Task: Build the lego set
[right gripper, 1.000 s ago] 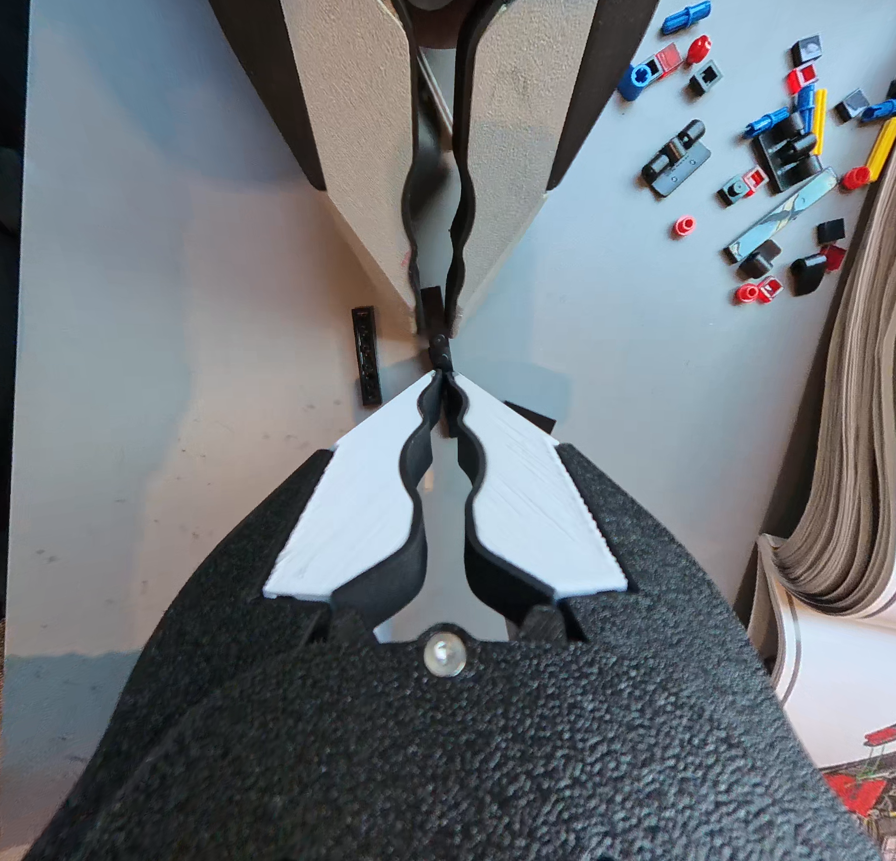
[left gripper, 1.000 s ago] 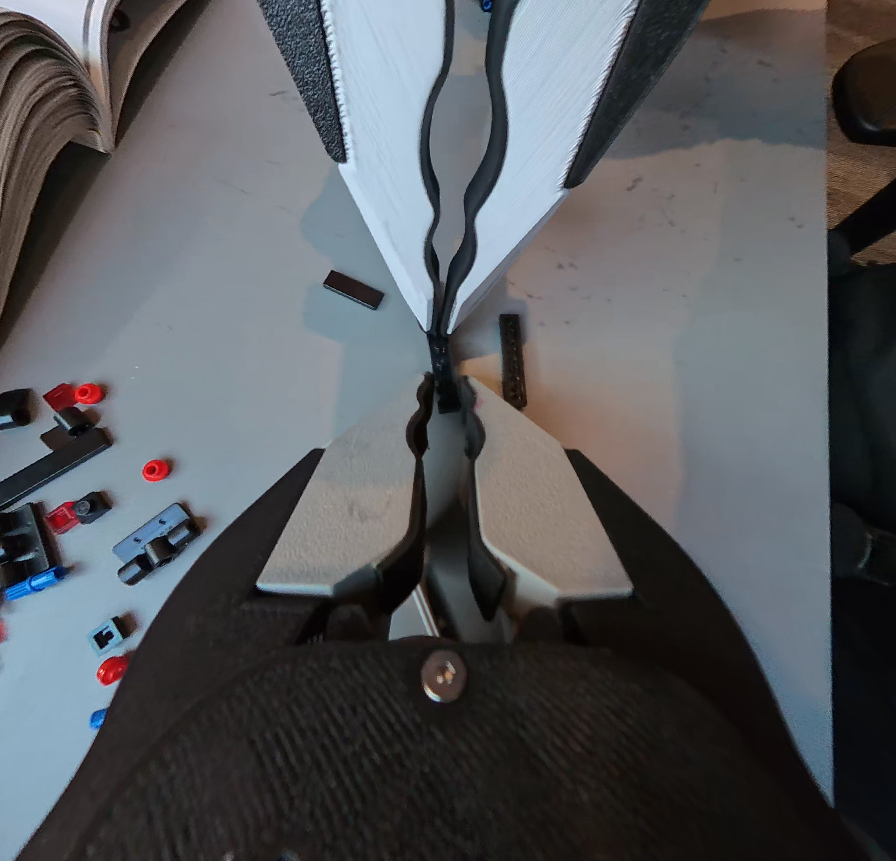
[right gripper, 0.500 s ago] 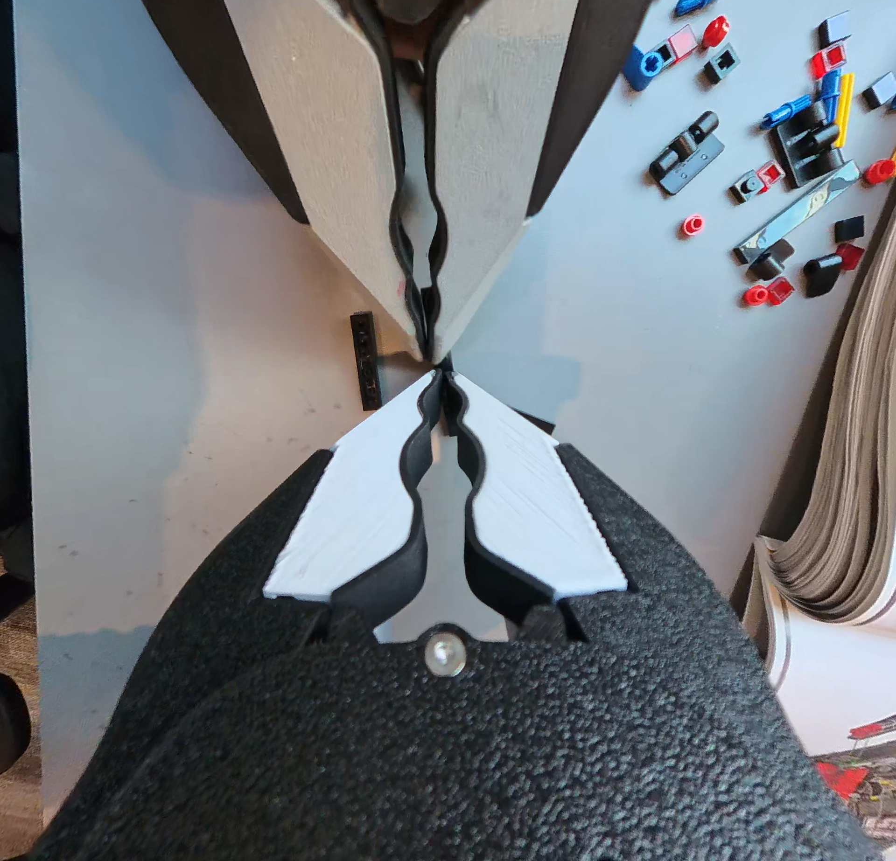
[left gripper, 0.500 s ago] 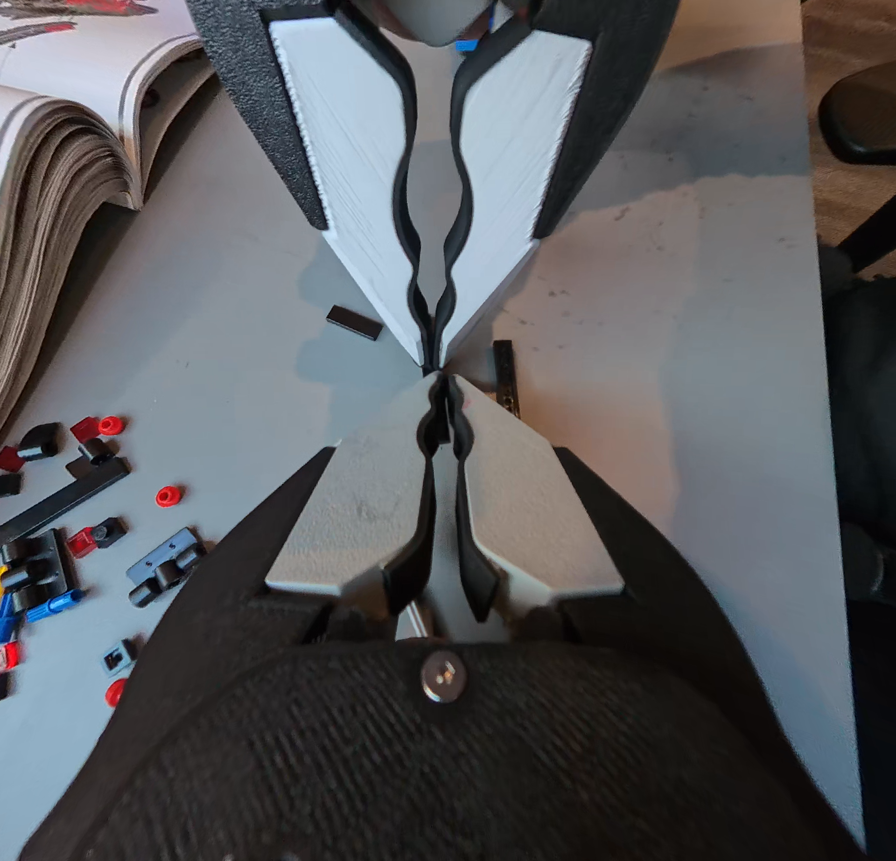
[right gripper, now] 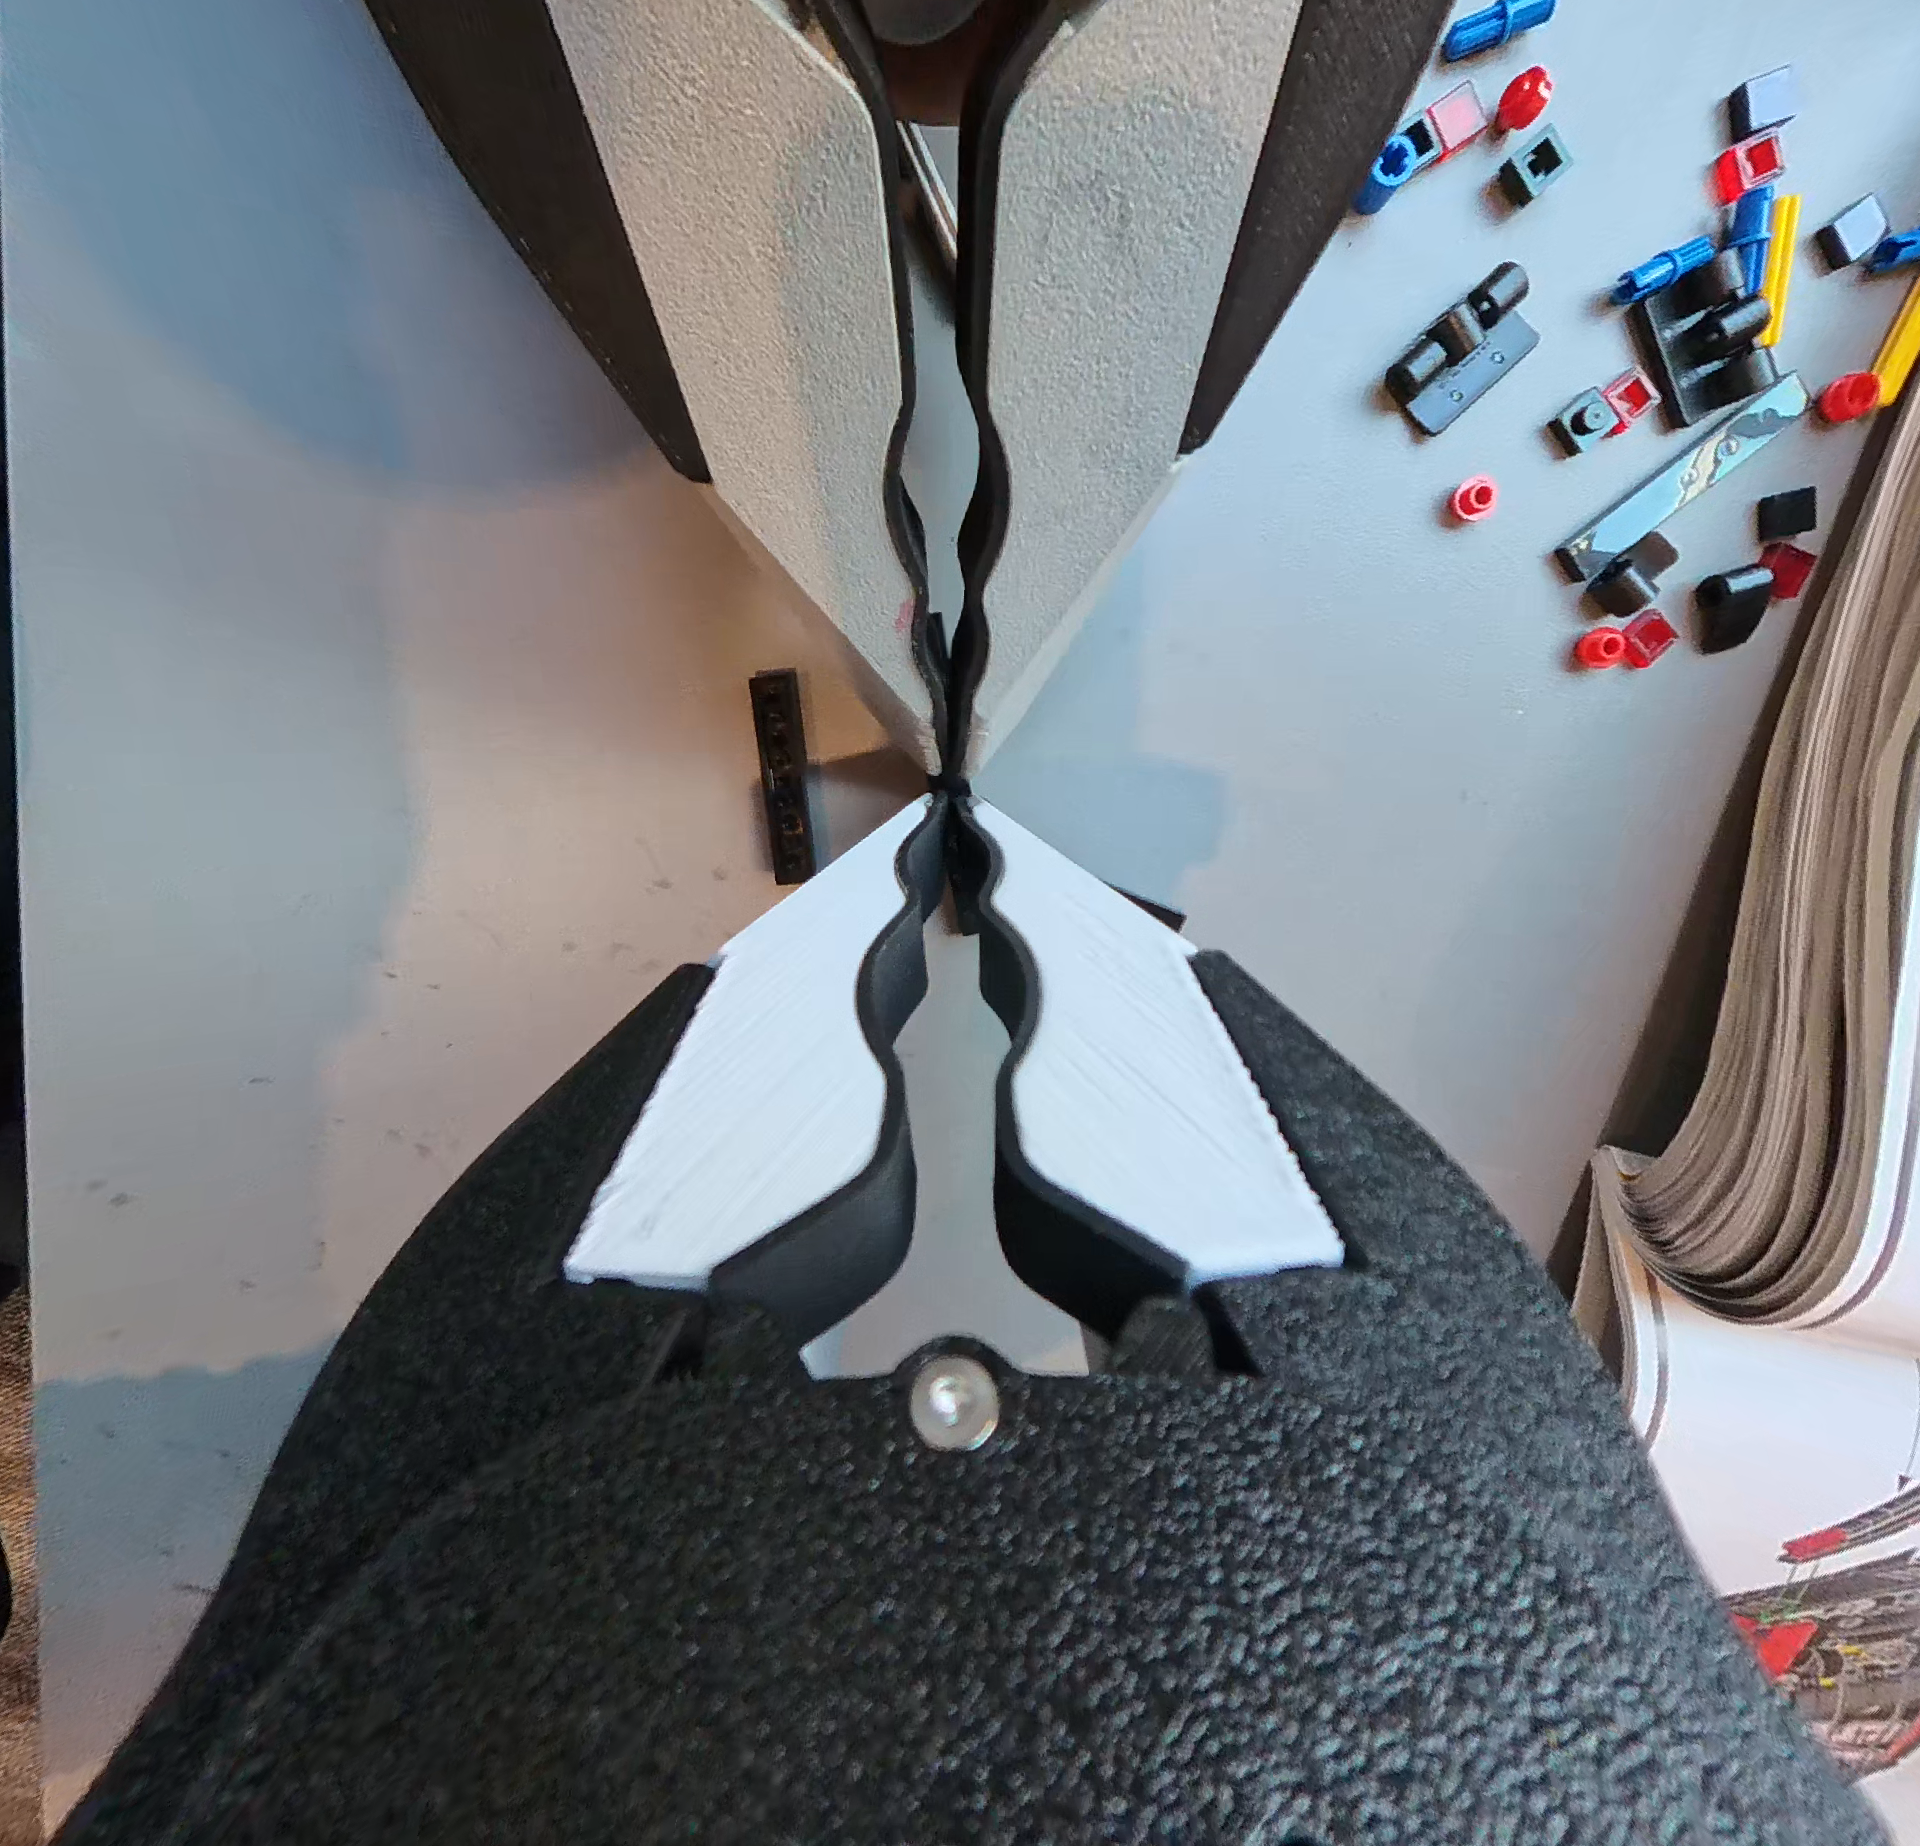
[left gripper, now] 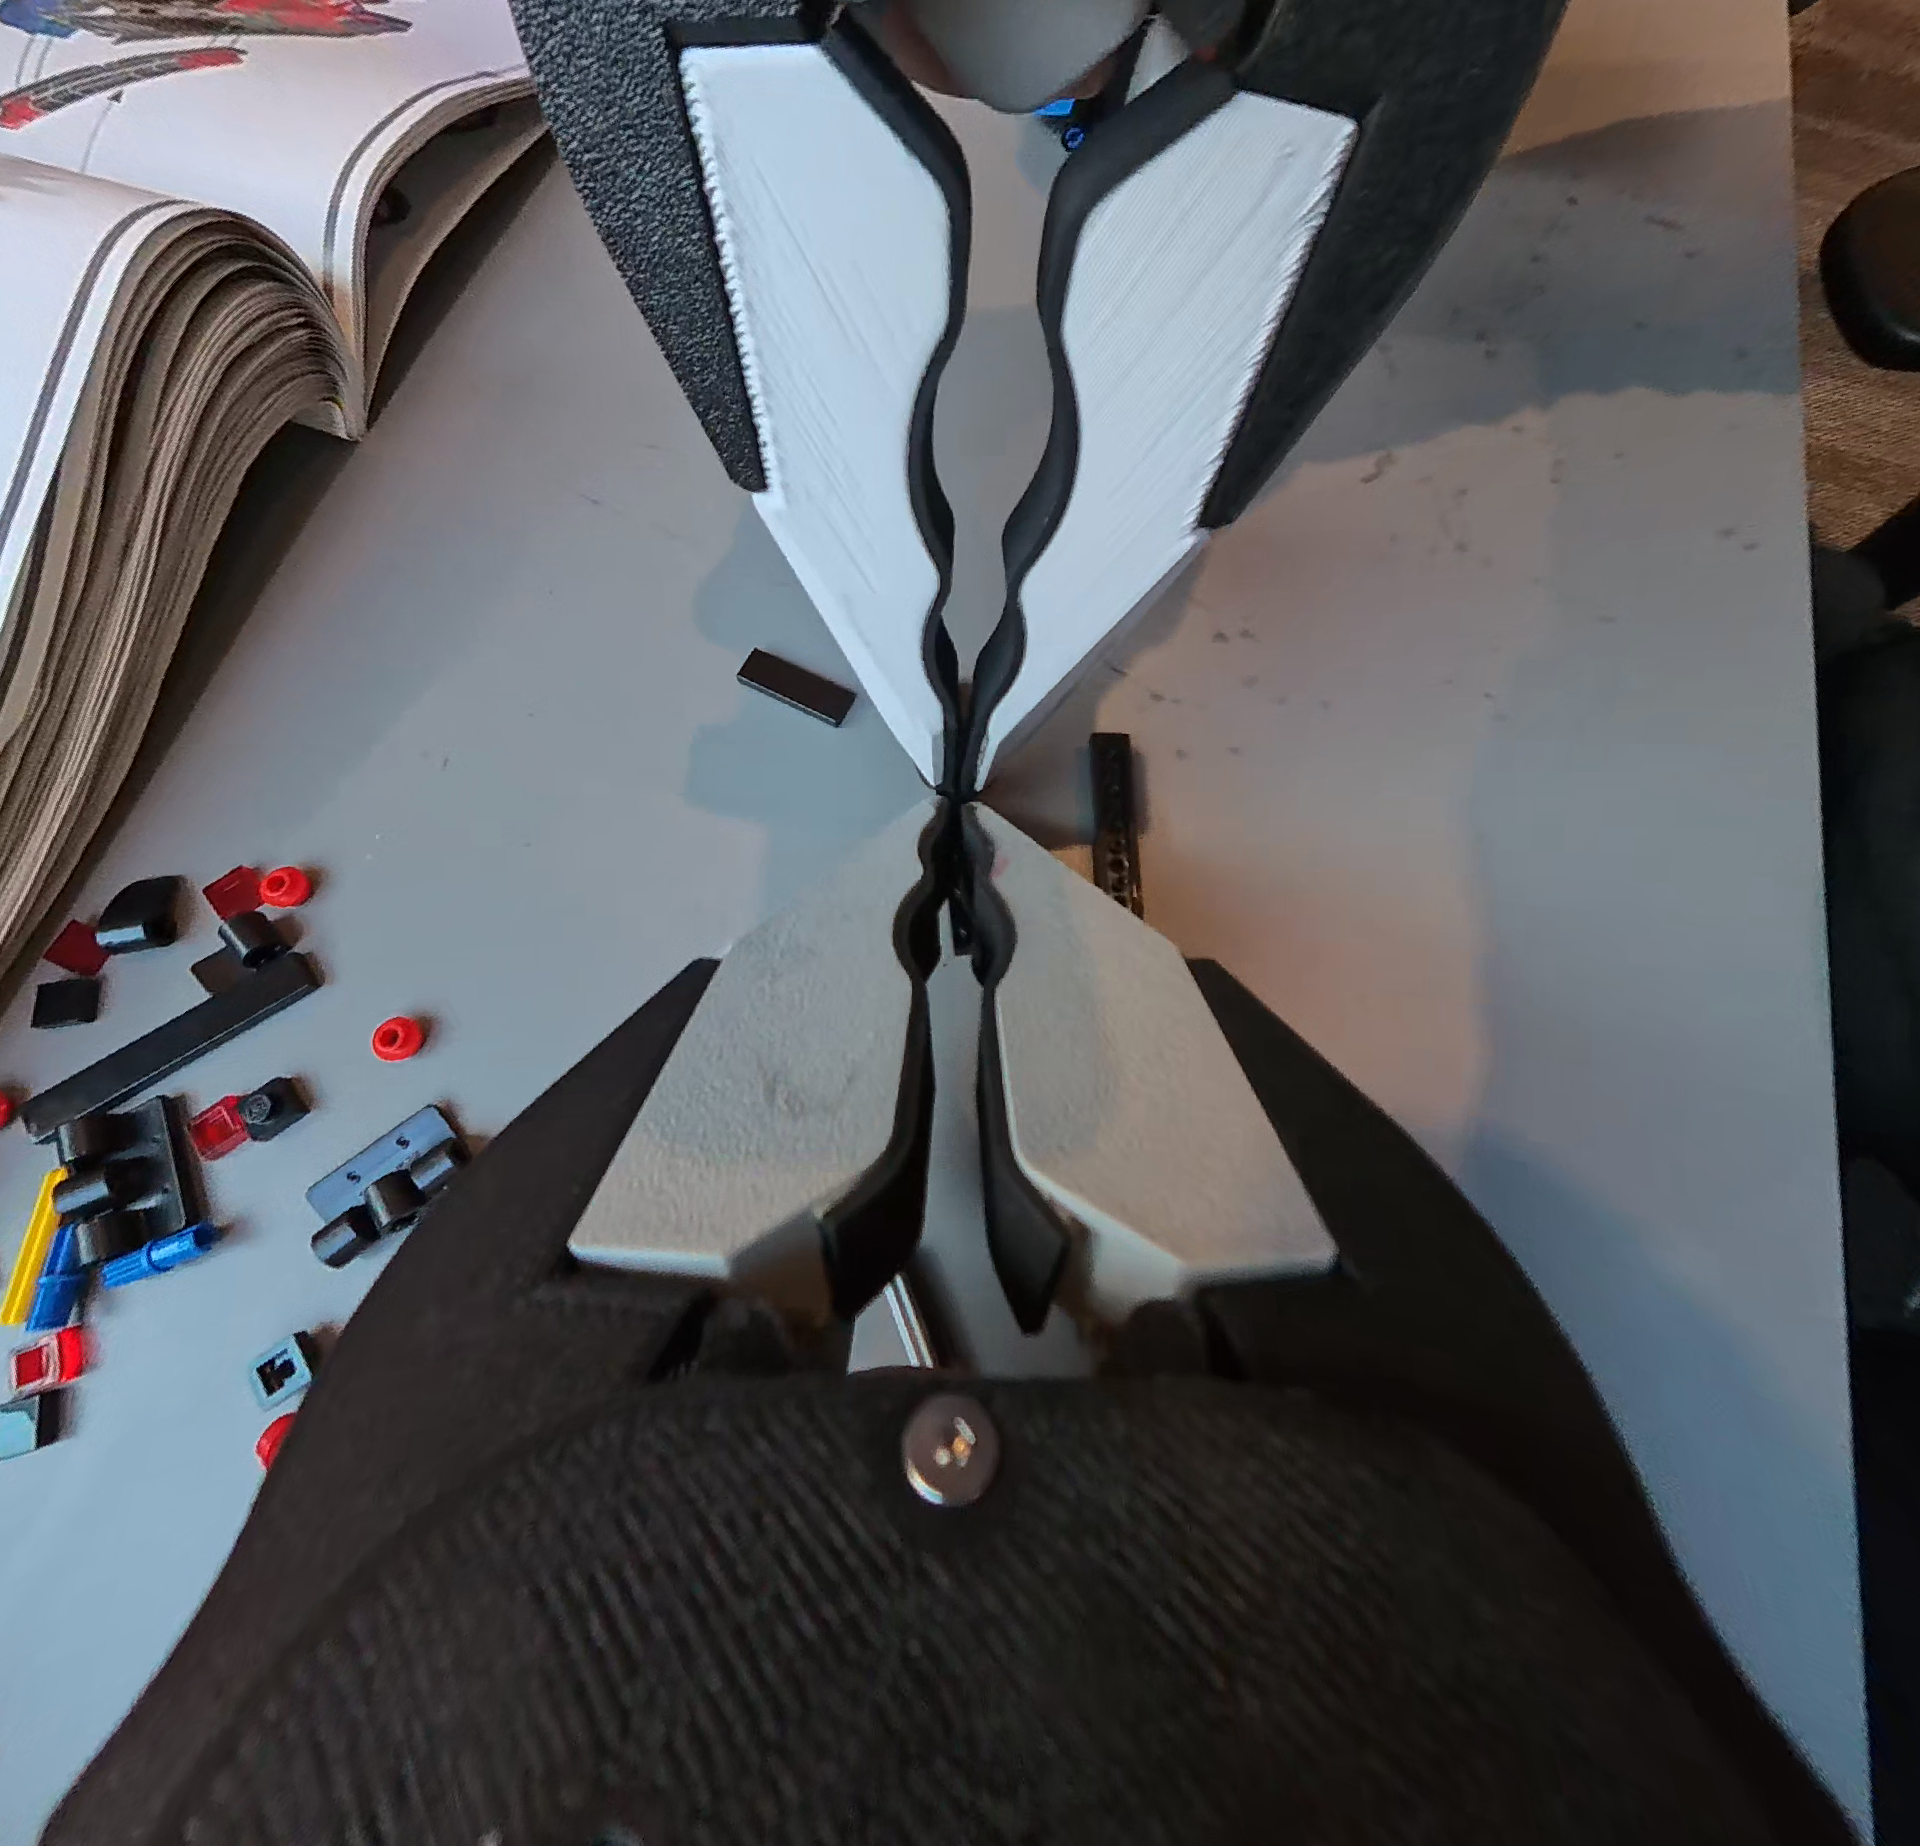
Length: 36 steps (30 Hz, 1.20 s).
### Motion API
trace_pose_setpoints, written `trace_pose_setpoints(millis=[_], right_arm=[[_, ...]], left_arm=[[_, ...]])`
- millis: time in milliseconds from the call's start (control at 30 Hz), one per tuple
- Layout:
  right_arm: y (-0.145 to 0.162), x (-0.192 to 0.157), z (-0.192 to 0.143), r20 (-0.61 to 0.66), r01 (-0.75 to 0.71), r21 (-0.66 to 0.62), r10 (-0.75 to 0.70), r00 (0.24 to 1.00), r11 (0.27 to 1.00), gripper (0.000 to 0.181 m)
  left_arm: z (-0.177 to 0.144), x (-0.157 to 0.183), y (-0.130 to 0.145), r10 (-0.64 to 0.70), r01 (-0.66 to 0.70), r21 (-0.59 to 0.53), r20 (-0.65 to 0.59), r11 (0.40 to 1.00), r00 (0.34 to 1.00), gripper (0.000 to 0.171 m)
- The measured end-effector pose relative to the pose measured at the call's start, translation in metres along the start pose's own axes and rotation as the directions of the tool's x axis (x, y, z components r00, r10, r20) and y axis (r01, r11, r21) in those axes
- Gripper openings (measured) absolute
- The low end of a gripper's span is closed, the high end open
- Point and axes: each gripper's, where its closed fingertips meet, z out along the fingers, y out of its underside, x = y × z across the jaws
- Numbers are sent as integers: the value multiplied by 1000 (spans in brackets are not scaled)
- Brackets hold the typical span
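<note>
My left gripper, with grey fingers, is shut on a small black lego piece that shows as a thin sliver between its pads. My right gripper, with white fingers, is shut on another small black piece. The two grippers meet tip to tip above the grey table. In the left wrist view the right gripper comes in from the top. In the right wrist view the left gripper comes in from the top. The joint between the two pieces is hidden by the fingertips.
A long black studded plate and a black tile lie on the table under the tips. Several loose red, blue, black and yellow pieces lie beside an open instruction book. The table edge runs alongside a dark chair. The tips of both grippers are at nearly the same place.
The two grippers have closed the gap between their tips. The black piece that showed between them is now hidden, and the tips touch.
</note>
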Motion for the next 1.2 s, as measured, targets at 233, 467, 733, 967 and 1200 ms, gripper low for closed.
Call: trace_pose_setpoints(millis=[233,467,733,967,1200], right_arm=[[-1,0,0,-26,23,-29,-24,999,999,1],[-1,-1,0,-59,54,-2,-54,997,999,0],[-4,-1,2,-56,-48,65,52,997,997,0],[-5,-1,2,-74,-81,107,89,993,991,0],[-5,-1,2,-81,-96,124,107,991,988,0]], left_arm=[[1,3,0,16,-16,1,-1,1000,1000,0],[2,4,0,23,-23,0,15,1000,1000,0],[-2,4,1,9,-9,1,-34,1000,999,0],[-1,-5,3,13,-13,-14,15,1000,1000,0],[-6,3,-5,-8,9,19,-39,1000,999,31]])
